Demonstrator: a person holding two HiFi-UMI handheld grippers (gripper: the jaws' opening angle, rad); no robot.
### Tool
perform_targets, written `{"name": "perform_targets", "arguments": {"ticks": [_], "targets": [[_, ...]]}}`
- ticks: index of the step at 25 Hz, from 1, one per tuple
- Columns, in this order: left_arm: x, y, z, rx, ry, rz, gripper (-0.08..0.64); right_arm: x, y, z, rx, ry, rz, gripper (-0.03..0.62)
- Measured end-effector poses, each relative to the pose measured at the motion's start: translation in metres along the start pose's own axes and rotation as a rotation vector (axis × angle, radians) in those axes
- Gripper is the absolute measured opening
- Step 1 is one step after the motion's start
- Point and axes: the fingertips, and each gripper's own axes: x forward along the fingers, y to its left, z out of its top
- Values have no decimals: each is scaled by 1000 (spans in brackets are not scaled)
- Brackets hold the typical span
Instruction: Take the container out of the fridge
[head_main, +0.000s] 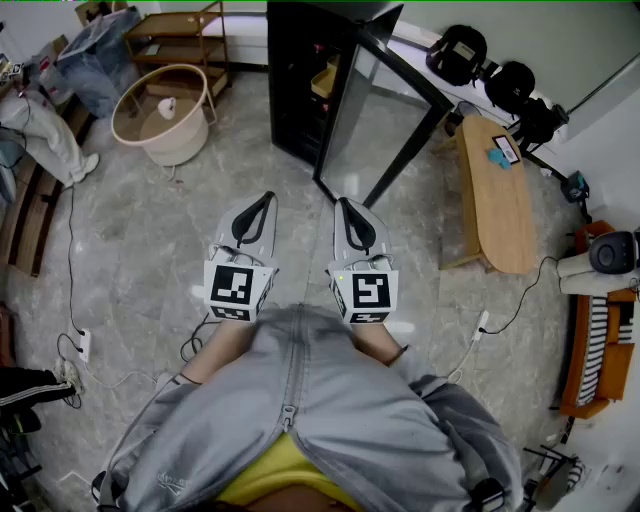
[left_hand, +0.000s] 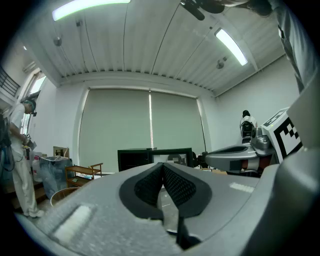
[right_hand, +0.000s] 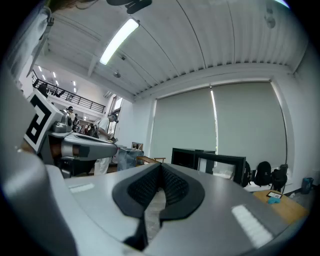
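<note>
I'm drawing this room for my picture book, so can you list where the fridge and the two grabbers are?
Fridge: tall black fridge, ahead of the person
Door: its glass door, swung open
Left gripper: grey left gripper, shut, empty
Right gripper: grey right gripper, shut, empty
Nearby: round beige basket to the left, long wooden table to the right

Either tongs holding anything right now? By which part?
Nothing is held. The left tongs and right tongs are both shut on nothing, short of the black glass-door fridge, whose door stands open.
</note>
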Motion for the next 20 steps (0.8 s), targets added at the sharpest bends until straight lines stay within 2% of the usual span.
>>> {"name": "perform_targets", "arguments": {"ticks": [5,9,15,20], "targets": [[16,1,-5,2,-8,-18,5,11,-12,-8,50,-15,1,0],[33,14,-16,-21,-10,-27,5,30,-19,-20,63,12,-6,0],[84,63,-27,-43,-32,-53,5,95,-33,-31,54,30,-43,0],[144,127,-28,-50,-50,-87,5,180,-41,-27,36,18,-75,0]]}}
